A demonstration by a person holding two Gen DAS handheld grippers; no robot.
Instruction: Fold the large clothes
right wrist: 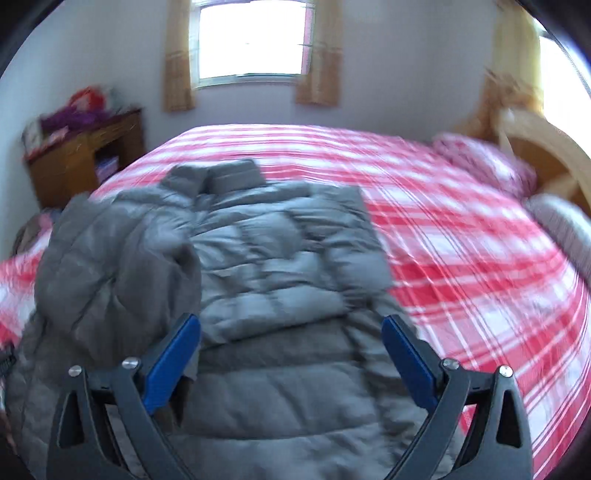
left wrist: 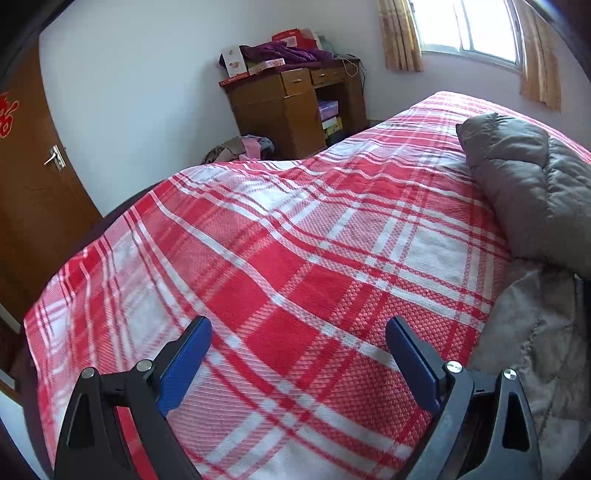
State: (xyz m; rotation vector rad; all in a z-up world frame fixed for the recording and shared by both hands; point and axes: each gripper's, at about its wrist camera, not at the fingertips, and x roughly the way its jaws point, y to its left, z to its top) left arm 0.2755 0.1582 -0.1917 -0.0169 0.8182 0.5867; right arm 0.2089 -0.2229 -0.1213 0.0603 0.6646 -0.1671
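A large grey quilted down jacket (right wrist: 258, 251) lies spread on the red-and-white plaid bed (right wrist: 461, 258), with one sleeve folded over its left side. My right gripper (right wrist: 291, 328) is open and empty, hovering over the jacket's lower part. In the left wrist view the jacket (left wrist: 532, 184) lies at the right edge, with its pale lining (left wrist: 535, 347) showing lower down. My left gripper (left wrist: 299, 328) is open and empty above the plaid bedcover (left wrist: 295, 240), to the left of the jacket.
A wooden desk (left wrist: 295, 107) piled with boxes and purple cloth stands by the far wall under a window (left wrist: 465, 26). Clothes (left wrist: 240, 147) lie on the floor beside it. A brown door (left wrist: 29, 177) is at left. Pillows (right wrist: 484, 162) and a wooden headboard (right wrist: 546, 155) are at right.
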